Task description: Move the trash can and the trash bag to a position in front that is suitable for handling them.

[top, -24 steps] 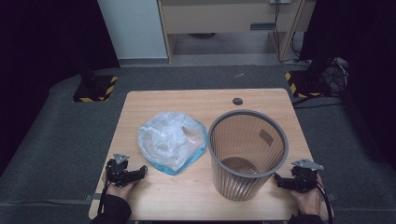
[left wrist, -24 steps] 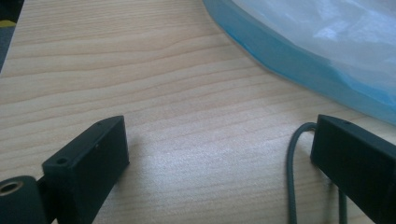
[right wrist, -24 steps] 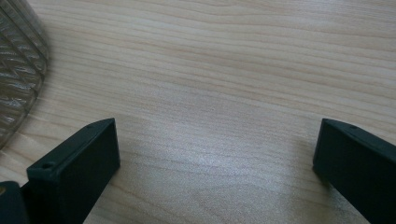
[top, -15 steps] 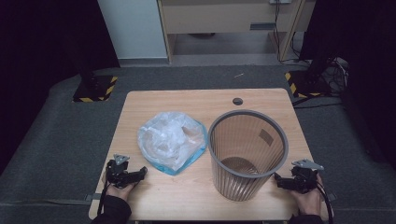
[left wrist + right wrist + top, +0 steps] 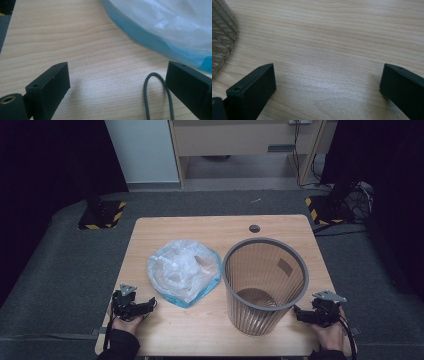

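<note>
A crumpled plastic bag (image 5: 184, 276) lies mid-table (image 5: 200, 227), just beside the upright ribbed bin (image 5: 264, 285); the bin's inside looks bare; left tongs (image 5: 145, 306) rest released near the bag; right tongs (image 5: 299, 312) released beside the bin.

1. No legible text, brand, number or sign appears in any view.
2. The waste basket (image 5: 265, 285) carries a small rectangular label on its inner wall; its print is too small to read.
3. The floor bases (image 5: 102, 215) carry yellow-black hazard stripes, without lettering.
</note>
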`<act>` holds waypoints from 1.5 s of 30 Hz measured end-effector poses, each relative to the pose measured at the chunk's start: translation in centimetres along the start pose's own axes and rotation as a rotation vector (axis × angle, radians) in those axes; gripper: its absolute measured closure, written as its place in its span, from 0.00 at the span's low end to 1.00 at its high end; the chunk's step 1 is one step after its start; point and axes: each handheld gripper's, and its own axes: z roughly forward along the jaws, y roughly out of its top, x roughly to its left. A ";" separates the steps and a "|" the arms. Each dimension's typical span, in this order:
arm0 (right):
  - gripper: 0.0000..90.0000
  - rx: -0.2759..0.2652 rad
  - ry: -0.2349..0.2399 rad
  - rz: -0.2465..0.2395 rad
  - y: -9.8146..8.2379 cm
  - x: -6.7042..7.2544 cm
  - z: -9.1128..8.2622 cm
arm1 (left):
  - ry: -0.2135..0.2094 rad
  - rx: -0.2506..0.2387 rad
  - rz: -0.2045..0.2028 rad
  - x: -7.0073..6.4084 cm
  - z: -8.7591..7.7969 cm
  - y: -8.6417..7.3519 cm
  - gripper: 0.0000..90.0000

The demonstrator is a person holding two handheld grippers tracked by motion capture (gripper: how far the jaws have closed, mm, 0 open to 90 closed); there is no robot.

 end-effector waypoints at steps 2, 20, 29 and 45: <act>0.01 0.000 -0.001 0.000 0.0 0.0 0.0 | -0.001 -0.013 0.004 -0.2 -0.3 0.2 0.06; 0.01 0.000 -0.006 0.006 0.0 0.1 0.0 | -0.062 -0.131 0.062 -2.7 -2.8 2.8 0.07; 0.00 0.000 -0.007 0.009 0.0 0.1 0.0 | -0.076 -0.185 0.107 -4.3 -3.6 4.3 0.08; 0.00 0.000 -0.008 0.010 0.0 0.1 0.0 | -0.106 -0.240 0.138 -6.4 -2.9 6.7 0.08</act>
